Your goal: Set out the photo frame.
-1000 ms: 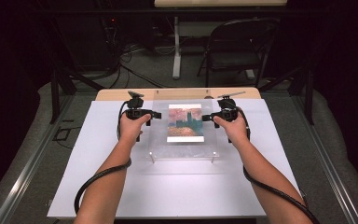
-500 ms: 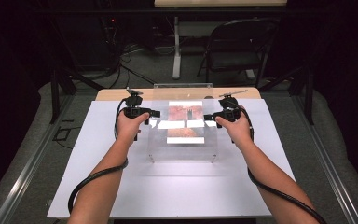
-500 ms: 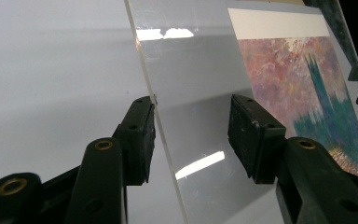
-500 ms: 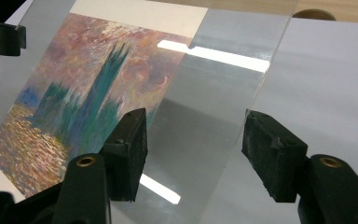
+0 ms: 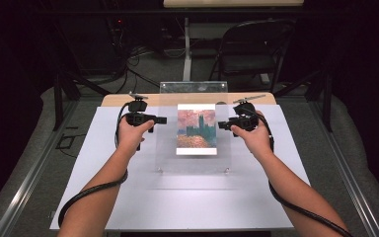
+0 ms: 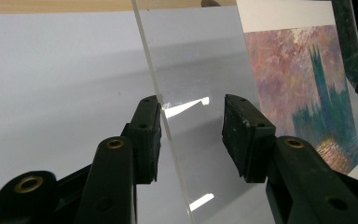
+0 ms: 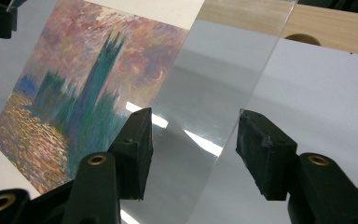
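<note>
Closing tongs [image 5: 164,120] on acrylic frame [image 5: 193,129].

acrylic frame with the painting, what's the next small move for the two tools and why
Probably finish closing both tools on the clear acrylic frame. The left tool has one pad against the panel's edge, the other pad apart from it. The right tool straddles the opposite edge with gaps on both sides. Both have just been closing, and the frame with its painting print stands tilted up off the white table.
</note>
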Demonstrator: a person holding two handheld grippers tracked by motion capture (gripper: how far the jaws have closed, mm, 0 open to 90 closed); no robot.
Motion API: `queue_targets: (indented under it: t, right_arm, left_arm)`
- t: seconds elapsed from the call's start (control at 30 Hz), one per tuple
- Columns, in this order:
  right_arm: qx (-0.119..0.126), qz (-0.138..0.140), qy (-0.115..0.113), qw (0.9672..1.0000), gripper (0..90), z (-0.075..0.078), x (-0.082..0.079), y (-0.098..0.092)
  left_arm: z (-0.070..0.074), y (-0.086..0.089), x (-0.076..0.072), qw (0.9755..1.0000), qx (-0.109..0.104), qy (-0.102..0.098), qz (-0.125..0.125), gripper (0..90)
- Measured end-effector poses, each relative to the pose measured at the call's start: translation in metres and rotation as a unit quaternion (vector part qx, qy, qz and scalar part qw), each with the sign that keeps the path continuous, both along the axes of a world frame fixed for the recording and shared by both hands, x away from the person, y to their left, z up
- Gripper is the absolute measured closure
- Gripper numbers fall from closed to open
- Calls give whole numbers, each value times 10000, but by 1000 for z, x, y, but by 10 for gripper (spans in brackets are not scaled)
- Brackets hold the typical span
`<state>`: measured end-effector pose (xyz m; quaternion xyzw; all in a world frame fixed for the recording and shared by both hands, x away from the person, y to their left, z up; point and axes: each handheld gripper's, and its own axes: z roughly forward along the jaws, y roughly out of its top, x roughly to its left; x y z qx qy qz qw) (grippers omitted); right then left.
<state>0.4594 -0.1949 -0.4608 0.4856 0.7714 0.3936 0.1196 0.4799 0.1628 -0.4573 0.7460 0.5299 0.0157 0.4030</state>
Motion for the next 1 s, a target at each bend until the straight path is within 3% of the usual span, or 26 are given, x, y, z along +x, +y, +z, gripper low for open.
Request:
queue_targets:
  t: [0.43,1.0]
  right_arm:
    - [-125,86,-295,9995,534,16,-23,-2]
    - [-208,242,-408,9987,638,32,-49,-7]
  left_arm:
    - [19,5,-23,9995,118,-227,-188,632]
    - [32,9,-49,9978,214,-521,-350,686]
